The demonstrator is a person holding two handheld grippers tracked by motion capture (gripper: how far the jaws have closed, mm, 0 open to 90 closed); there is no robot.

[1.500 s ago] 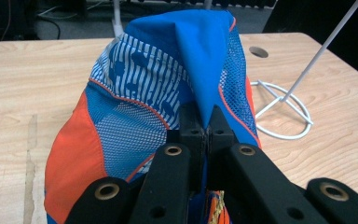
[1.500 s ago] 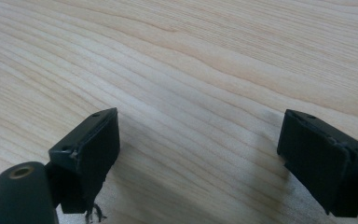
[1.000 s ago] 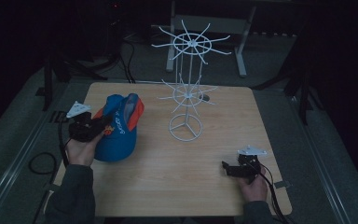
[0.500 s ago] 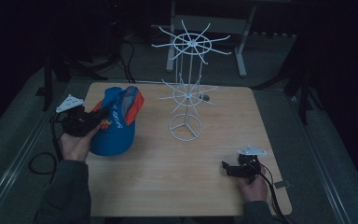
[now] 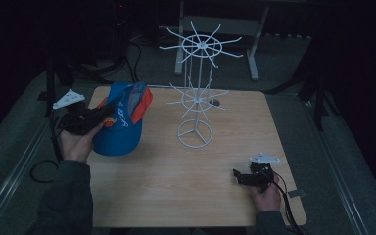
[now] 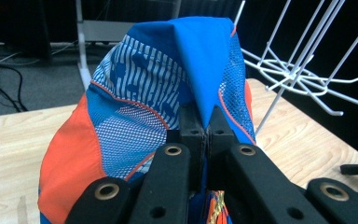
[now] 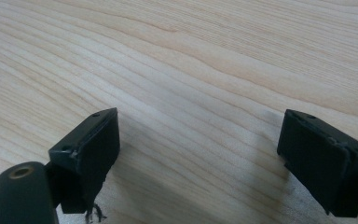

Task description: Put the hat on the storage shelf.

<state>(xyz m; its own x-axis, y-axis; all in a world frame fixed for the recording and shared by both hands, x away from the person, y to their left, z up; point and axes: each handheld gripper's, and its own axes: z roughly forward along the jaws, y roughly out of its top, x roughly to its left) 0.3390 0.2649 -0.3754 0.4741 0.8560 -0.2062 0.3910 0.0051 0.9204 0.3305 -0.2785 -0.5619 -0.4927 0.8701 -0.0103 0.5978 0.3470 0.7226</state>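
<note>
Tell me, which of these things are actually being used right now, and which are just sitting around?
In use: the blue and orange cap, pinched by the left gripper; likely the white wire rack.

Sitting around: the right gripper, open over the bare wooden table; the cables on the floor behind.

The high view is dimly lit and grainy; the surroundings are lost in near-black, while the table (image 5: 186, 196) is lit softly from above. Both gripper views are brighter. Soft shadows are cast beneath the right gripper (image 7: 198, 154), whose near jaws are slightly blurred.
</note>
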